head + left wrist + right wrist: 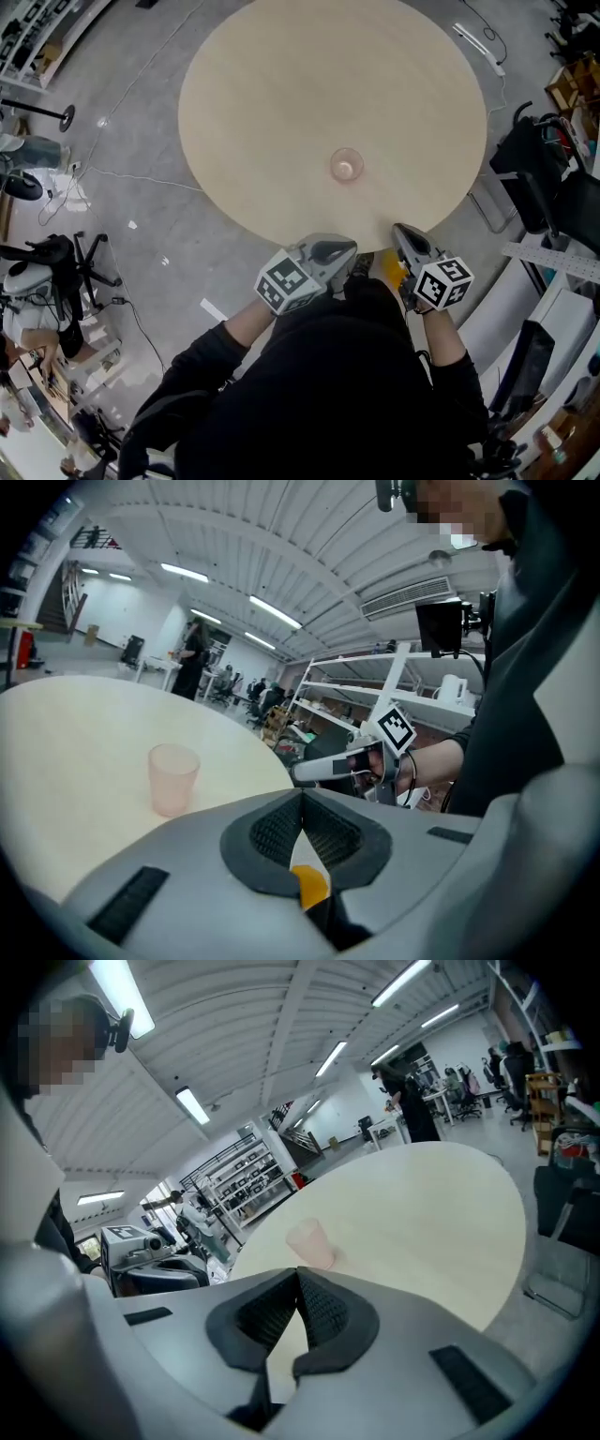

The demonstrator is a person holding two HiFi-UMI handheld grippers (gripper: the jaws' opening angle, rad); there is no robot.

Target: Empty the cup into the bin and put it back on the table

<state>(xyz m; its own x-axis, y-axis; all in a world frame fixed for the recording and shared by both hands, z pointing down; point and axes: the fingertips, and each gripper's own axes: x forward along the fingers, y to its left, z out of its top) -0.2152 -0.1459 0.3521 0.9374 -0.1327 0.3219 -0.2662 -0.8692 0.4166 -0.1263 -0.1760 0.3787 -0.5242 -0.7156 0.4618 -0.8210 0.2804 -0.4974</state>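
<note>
Cup (346, 165) is standing upright on the round table (281, 94), toward the near edge, nothing touching it. Left gripper (334, 251) and right gripper (401, 231) hang at that edge, both pressed together on nothing. My guess: either not begun or all done. Head view peers down into the cup; the gripper views give it side-on. No bin in any view.

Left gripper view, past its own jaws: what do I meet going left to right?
Pink cup standing on the table → right gripper, jaws together → the person's black sleeve.
</note>
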